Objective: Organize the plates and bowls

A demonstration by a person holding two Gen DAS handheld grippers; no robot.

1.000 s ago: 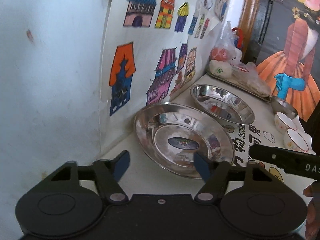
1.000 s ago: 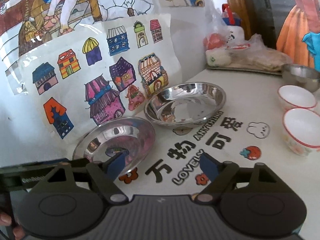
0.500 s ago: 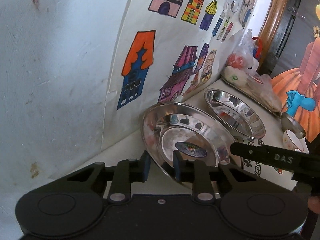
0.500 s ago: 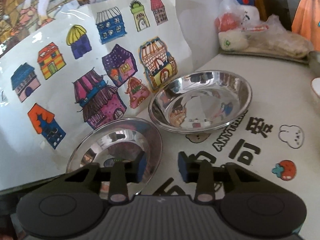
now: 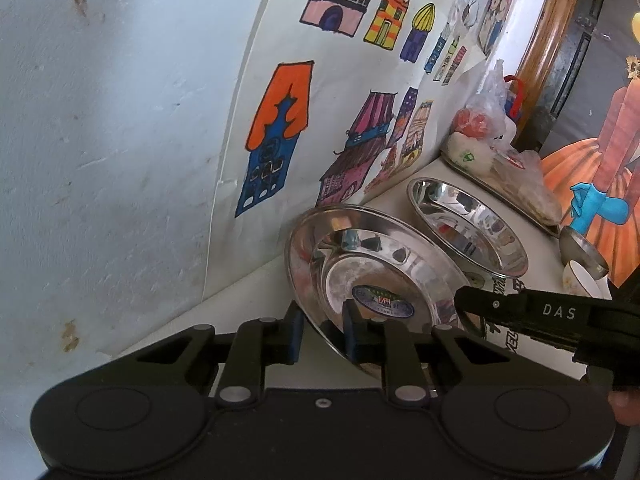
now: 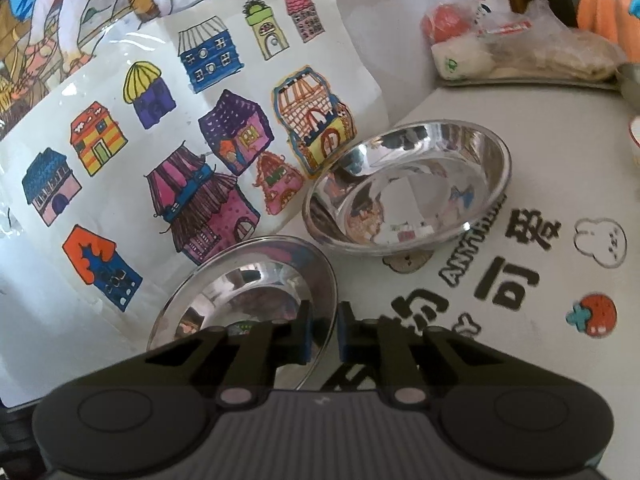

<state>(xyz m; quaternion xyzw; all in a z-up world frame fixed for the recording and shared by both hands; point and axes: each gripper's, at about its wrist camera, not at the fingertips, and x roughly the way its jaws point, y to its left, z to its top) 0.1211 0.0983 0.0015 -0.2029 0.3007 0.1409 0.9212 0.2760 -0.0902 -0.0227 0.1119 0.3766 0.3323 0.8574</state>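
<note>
A shallow steel plate [image 5: 380, 264] with a sticker in its middle lies on the table by the wall. My left gripper [image 5: 323, 334] has the plate's near left rim between its blue pads; its jaws are still closing and the pads touch the rim. In the right wrist view the same plate [image 6: 248, 280] shows its right rim pinched in my right gripper [image 6: 324, 334], which is shut on it. That gripper's black finger [image 5: 500, 304] reaches in from the right. A deeper steel dish [image 6: 412, 196] stands just behind the plate, apart from it.
A paper sheet of coloured houses [image 5: 280, 140] hangs on the wall close behind the plate. At the back, a tray of bagged food [image 6: 520, 56]. A small steel bowl [image 5: 580, 248] and a white bowl [image 5: 578, 282] stand at the far right. The printed tablecloth [image 6: 520, 280] lies bare to the right.
Both grippers went from wide open to closed on the plate's rim. The right gripper shifted left onto the plate's right edge, and both views rolled a little.
</note>
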